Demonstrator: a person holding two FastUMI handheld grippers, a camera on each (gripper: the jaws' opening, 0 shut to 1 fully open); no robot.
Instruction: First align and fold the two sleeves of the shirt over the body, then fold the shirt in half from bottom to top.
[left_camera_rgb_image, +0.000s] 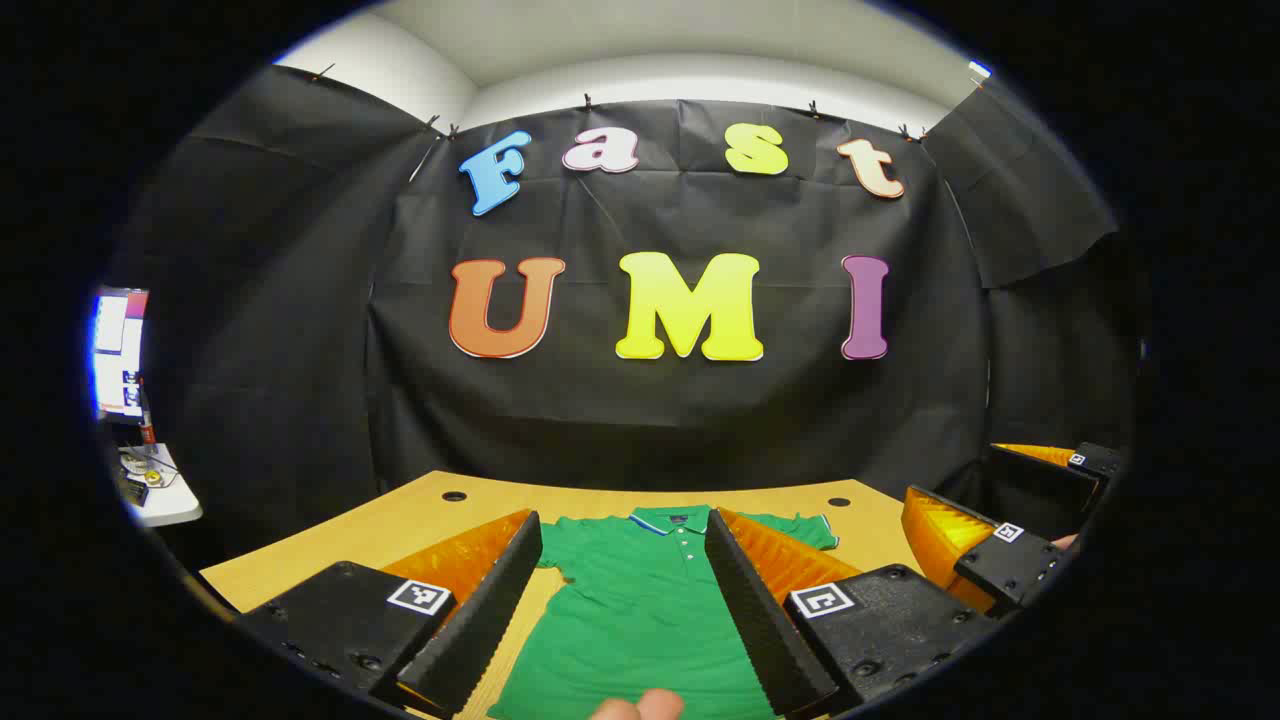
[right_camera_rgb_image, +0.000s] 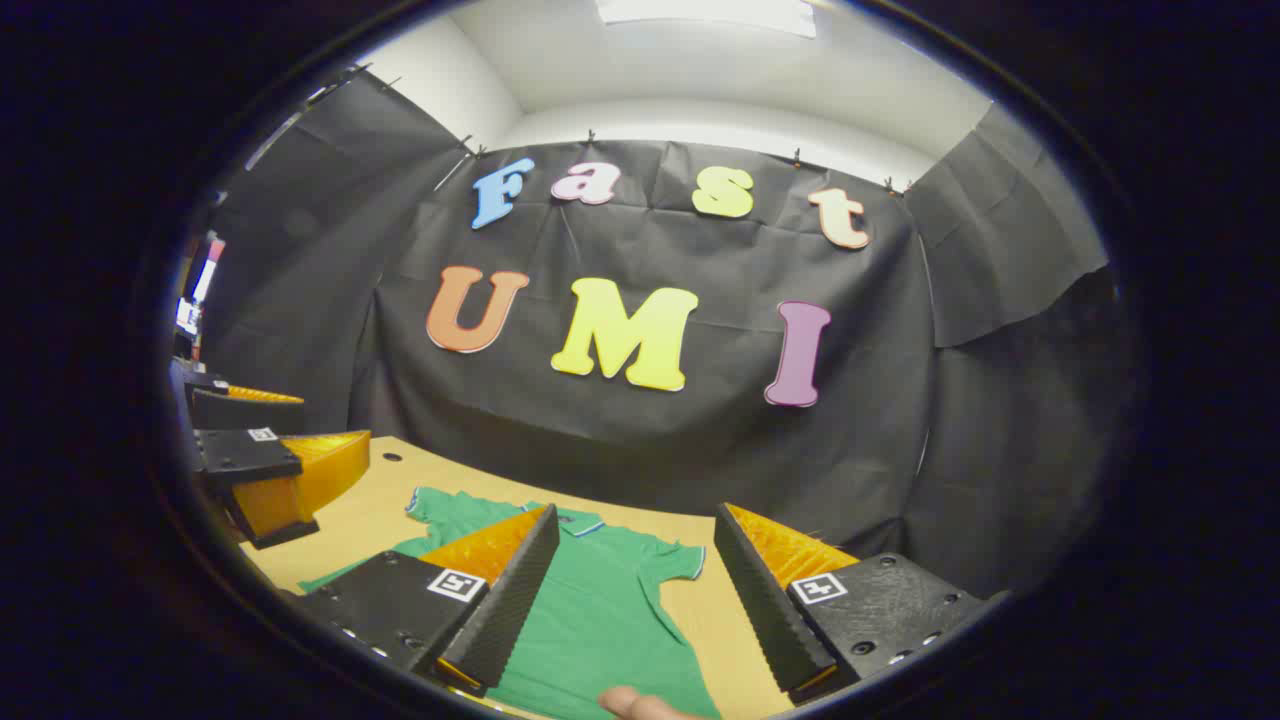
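Hovering with fingers spread wide and grasping nothing, the left gripper (left_camera_rgb_image: 622, 590) and right gripper (right_camera_rgb_image: 632, 595) hang above the green cotton polo shirt (left_camera_rgb_image: 640, 610), lying flat mid-way along the tan wooden table (left_camera_rgb_image: 420, 515). Light, limp cloth: pinch each sleeve (right_camera_rgb_image: 668, 560) at its cuff.

Recording booth, black cloth wall (left_camera_rgb_image: 680, 400), wooden table (left_camera_rgb_image: 400, 530)

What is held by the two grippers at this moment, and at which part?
Nothing is held. The left gripper and the right gripper are both open above the green shirt, which lies flat on the table.
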